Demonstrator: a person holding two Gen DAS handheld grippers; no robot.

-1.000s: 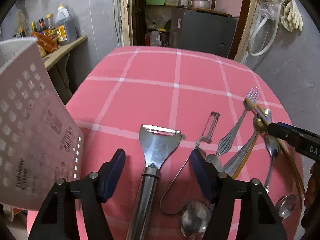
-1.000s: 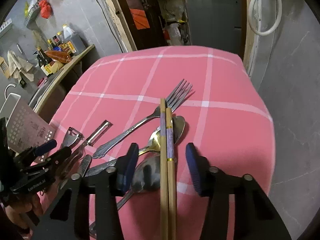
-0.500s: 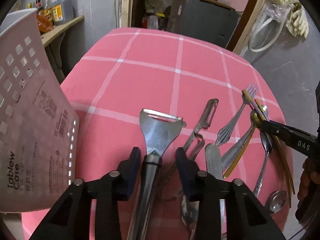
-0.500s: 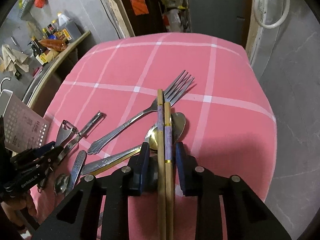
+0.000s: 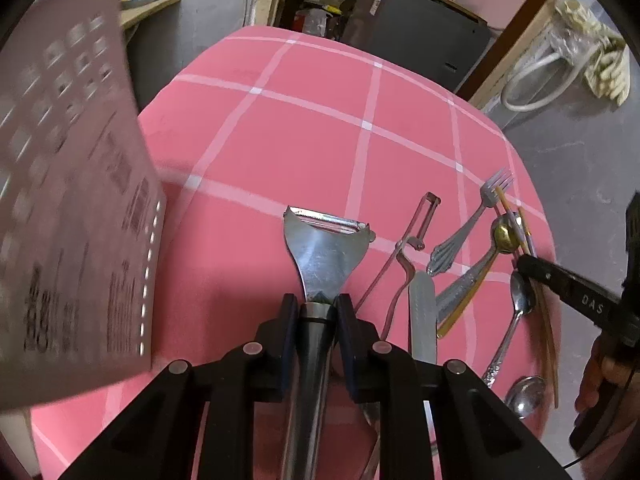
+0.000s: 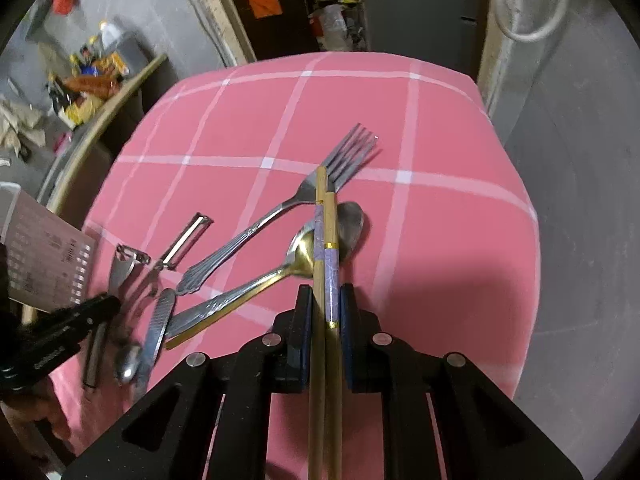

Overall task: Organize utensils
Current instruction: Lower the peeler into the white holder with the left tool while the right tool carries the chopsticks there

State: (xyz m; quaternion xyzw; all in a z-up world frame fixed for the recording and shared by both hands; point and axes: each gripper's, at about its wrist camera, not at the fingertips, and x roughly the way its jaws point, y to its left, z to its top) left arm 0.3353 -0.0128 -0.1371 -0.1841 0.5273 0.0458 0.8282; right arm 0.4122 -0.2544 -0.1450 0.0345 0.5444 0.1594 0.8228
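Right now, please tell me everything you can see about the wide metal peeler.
The wide peeler is scratched, shiny metal: a flared Y-shaped head with a serrated crosswise blade at the far end and a darker round handle. It points away over the pink checked tablecloth. The left gripper has its jaws shut on the handle's neck.

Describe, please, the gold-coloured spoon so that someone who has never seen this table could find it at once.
On the pink checked tablecloth, look at the utensil cluster just ahead of the right gripper, which is shut on a pair of wooden chopsticks. The gold-coloured spoon lies there, its bowl touching the chopsticks' left side below the silver fork. It alone is yellow metal.
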